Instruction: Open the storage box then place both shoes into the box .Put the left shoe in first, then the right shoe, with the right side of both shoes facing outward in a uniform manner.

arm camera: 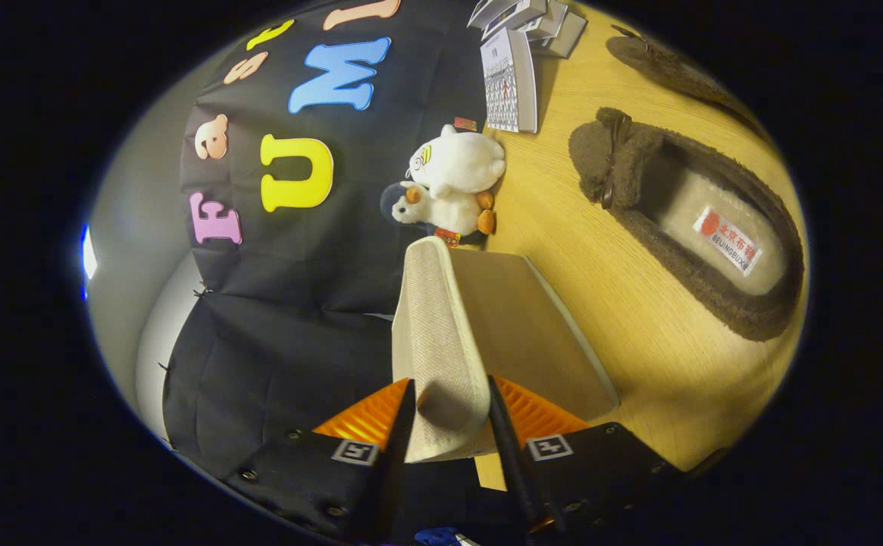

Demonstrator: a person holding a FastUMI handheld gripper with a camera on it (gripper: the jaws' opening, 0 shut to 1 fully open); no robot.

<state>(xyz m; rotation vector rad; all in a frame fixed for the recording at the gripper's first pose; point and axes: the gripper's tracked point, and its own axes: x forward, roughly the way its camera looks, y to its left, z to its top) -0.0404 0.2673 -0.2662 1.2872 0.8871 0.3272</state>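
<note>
My gripper (449,425) is shut on the rim of the storage box's beige fabric lid (433,334); both orange fingers (369,417) press on it. The lid stands lifted off the table, and its tan flat panel (524,334) faces the table side. Beyond the lid, on the wooden table (638,356), lies a brown fuzzy shoe (638,220) with a bow and a pale insole. A second brown shoe (661,64) lies farther off, near the table's edge. The body of the box is hidden behind the lid.
Two plush toys, a white one (460,163) and a penguin-like one (441,212), lean against the black cloth wall just beyond the lid. A desk calendar (509,80) and a stack of small boxes (532,19) stand farther along the wall.
</note>
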